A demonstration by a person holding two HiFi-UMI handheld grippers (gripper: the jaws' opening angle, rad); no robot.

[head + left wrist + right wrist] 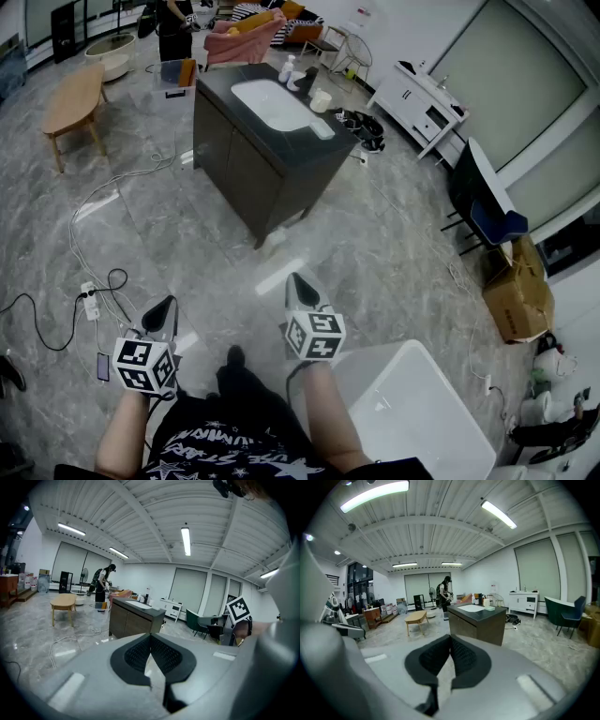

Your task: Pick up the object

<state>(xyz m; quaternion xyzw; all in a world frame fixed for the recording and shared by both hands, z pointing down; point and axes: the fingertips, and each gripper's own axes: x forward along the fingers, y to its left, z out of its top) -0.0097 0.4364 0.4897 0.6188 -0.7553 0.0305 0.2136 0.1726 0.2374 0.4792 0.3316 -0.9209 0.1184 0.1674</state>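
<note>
A dark cabinet (246,155) with a white basin (272,103) in its top stands on the grey marble floor, a few steps ahead of me. A small bottle (287,69) and a pale cup (321,99) stand on its far end. I hold both grippers low, over the floor and well short of the cabinet. My left gripper (167,305) is shut, pads meeting at the tip, nothing between them (151,637). My right gripper (295,281) is also shut and empty (450,639). The cabinet (478,618) lies straight ahead in the right gripper view.
A white box (412,403) sits at my right foot. A power strip (91,305), cables and a phone (103,366) lie on the floor to the left. Farther off are a wooden table (75,98), a cardboard box (516,291), a dark chair (487,211) and a person (173,23).
</note>
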